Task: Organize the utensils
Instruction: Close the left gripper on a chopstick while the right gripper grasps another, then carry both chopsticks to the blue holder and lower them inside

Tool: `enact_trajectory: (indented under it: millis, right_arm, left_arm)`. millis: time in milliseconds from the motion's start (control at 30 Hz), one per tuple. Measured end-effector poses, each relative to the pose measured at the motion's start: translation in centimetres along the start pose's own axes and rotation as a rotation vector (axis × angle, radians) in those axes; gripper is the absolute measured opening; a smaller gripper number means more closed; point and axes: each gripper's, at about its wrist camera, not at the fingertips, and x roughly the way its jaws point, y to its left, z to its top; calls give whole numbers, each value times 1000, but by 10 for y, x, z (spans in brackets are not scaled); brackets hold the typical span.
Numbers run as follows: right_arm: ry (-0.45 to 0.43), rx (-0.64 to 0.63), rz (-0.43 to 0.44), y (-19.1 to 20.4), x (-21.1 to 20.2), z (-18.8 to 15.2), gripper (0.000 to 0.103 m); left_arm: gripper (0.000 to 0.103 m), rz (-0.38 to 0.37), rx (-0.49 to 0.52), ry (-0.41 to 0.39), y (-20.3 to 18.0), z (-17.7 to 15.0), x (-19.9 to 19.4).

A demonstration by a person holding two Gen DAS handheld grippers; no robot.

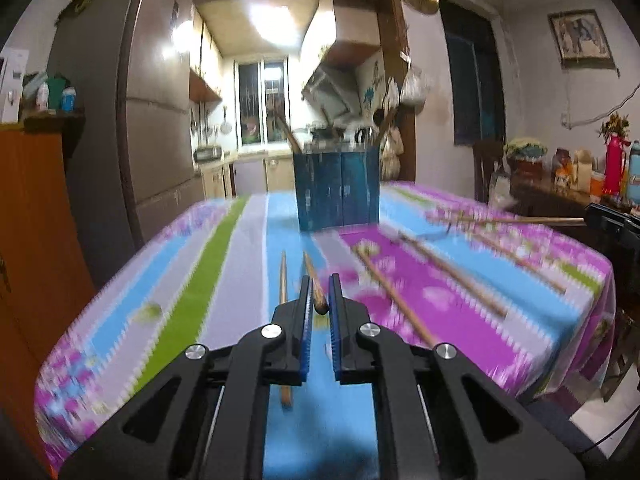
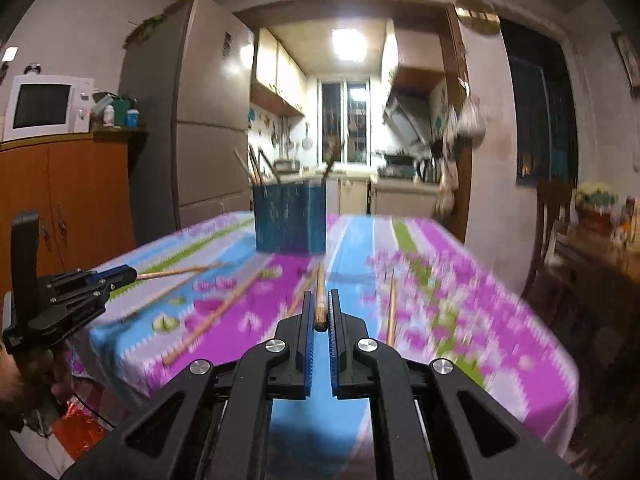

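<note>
The cloth (image 2: 360, 240) is striped magenta, sky blue, green and lilac; the holder (image 1: 338, 190) is mottled blue; chopsticks (image 1: 394, 296) are brown.

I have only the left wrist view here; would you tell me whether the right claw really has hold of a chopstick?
Observer: Yes, the right claw is shut on a chopstick, gripping it near its thick end.
Operator: Thank you. Is anything lying loose beside it?
Observer: A loose chopstick lies on the tablecloth just to the right of that claw.
Operator: And how does my left claw look from that side?
Observer: The left claw is shut on the other chopstick, which sticks out past its tips towards the blue holder.
</note>
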Motion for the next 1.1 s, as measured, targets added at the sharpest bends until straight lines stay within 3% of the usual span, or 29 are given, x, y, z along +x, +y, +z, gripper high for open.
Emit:
enact_trajectory:
  millis: [333,433,667,1100]
  right_arm:
    - [-110,-80,73,-14,1,79,8]
    - [-111,-75,85,-23,12,97,8]
    - [-13,-53,145,-41,52,133,8]
    - [83,-42,203,-34,103,193,8]
  left_arm:
    - [5,-36,32,-186,-1,89,0]
    - [5,-60,30,-188,0,109,14]
    - [5,-100,28,-147,3,143,39]
    - [5,-136,0,-171,9,191,36]
